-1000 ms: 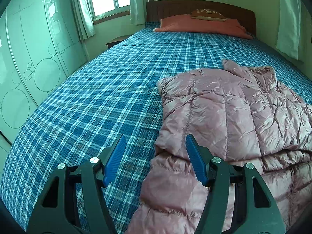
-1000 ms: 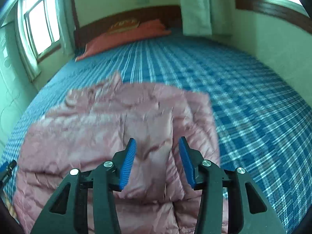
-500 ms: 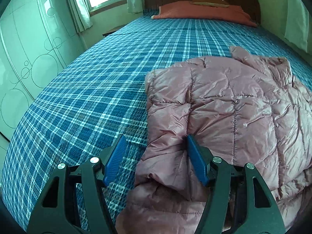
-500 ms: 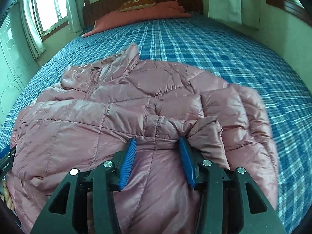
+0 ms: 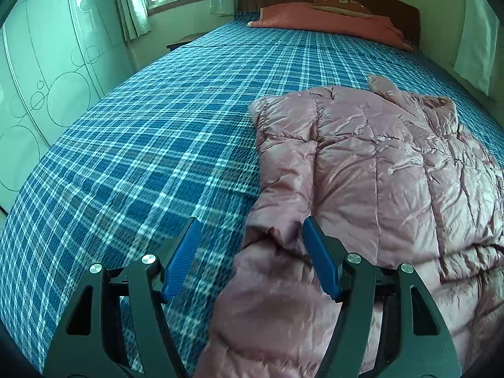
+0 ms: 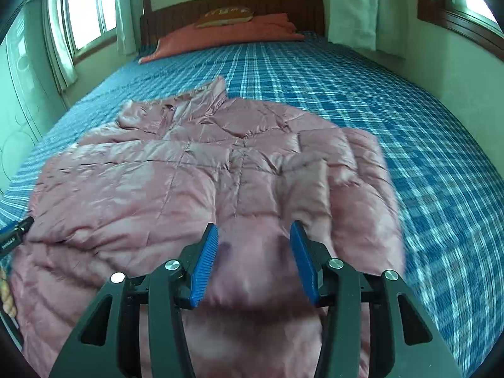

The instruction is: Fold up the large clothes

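Note:
A pink quilted puffer jacket (image 5: 378, 170) lies on the blue plaid bed, sleeves folded in over its body, collar toward the headboard. My left gripper (image 5: 250, 230) is open at the jacket's left edge, one blue pad over the bedsheet, the other by the folded sleeve (image 5: 283, 195). In the right wrist view the jacket (image 6: 189, 173) fills the middle. My right gripper (image 6: 253, 234) is open just above the jacket's lower right part, holding nothing. The tip of the left gripper (image 6: 14, 233) shows at the left edge.
The blue plaid bed (image 5: 141, 157) stretches far left of the jacket and right of it (image 6: 441, 157). An orange pillow (image 5: 324, 19) lies by the wooden headboard (image 6: 236, 6). A wardrobe (image 5: 47, 78) stands left; a wall (image 6: 466, 72) runs along the right.
Both grippers dipped down onto the jacket half a second ago and have since pulled back and up. They stay open. The jacket's sleeves lie folded as before.

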`<control>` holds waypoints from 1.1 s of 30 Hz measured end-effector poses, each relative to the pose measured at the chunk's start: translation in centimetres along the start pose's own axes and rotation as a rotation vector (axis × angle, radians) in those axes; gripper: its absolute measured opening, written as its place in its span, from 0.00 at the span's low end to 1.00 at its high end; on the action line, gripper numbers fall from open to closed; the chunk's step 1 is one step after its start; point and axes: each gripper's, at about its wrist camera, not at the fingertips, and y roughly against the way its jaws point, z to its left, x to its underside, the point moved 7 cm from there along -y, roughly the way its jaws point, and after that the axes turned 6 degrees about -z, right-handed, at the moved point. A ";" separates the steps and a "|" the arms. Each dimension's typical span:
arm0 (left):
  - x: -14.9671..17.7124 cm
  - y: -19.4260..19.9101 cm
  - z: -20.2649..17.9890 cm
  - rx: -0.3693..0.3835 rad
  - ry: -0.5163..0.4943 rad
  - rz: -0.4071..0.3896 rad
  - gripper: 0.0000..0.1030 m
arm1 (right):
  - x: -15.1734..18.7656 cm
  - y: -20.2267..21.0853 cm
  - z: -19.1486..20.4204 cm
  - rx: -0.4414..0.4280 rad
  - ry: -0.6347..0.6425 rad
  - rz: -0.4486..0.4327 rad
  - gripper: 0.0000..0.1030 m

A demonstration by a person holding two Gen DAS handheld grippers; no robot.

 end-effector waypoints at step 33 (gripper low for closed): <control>24.7 21.9 13.4 0.208 0.732 0.179 0.66 | 24.3 22.0 -12.5 -0.162 -0.634 0.064 0.58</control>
